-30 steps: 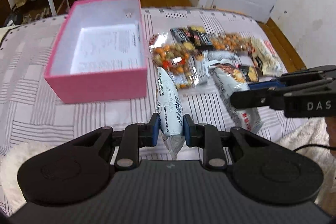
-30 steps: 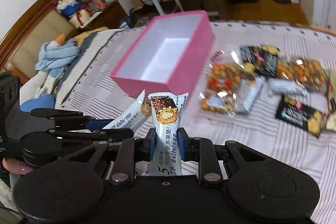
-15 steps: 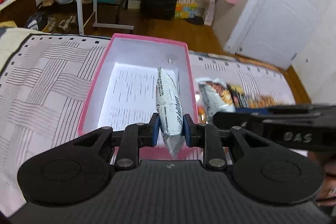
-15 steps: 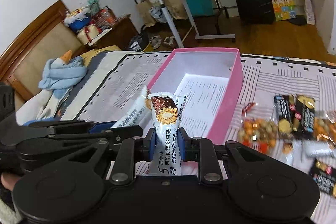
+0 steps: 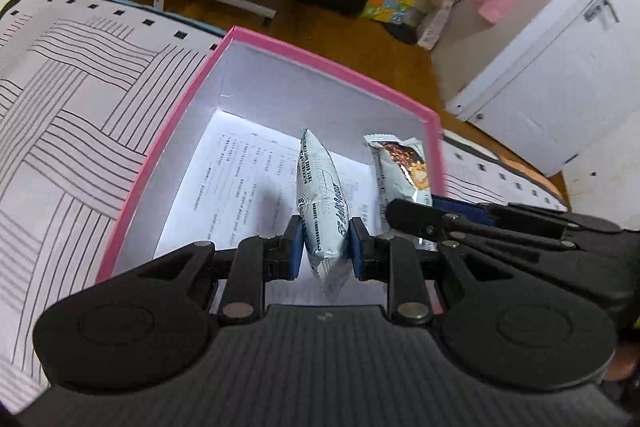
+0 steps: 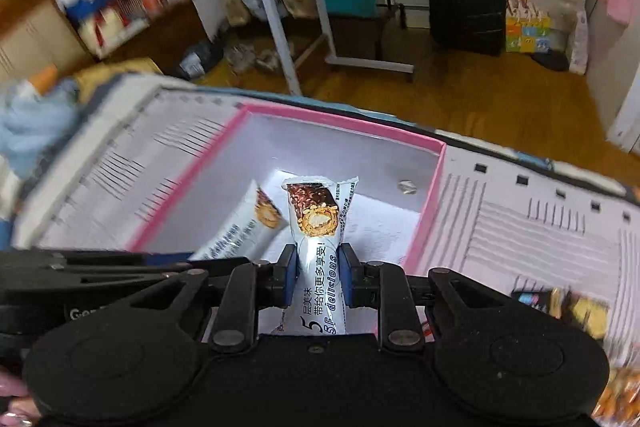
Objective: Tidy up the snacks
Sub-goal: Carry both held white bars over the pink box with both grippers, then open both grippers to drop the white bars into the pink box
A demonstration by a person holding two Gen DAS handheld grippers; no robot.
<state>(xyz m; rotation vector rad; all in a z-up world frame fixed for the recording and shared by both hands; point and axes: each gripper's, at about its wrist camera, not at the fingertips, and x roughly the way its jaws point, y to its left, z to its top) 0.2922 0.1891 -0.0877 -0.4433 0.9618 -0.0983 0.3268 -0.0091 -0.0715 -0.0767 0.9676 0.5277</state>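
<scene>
Left tool [image 5: 322, 247] clenched on a wafer pack [image 5: 320, 195]; right tool [image 6: 318, 277] clenched on a second pack [image 6: 318, 227]. Both hang over the pink box [image 5: 192, 99]. Packs judged light, crinkly, slippery, crushable; a mid-body grip suits.

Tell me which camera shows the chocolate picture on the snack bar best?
The right wrist view. There the snack bar in the right hand-held gripper faces the camera, so its chocolate picture is clear. In the left wrist view the same bar is off to the side and half hidden by that gripper.
</scene>
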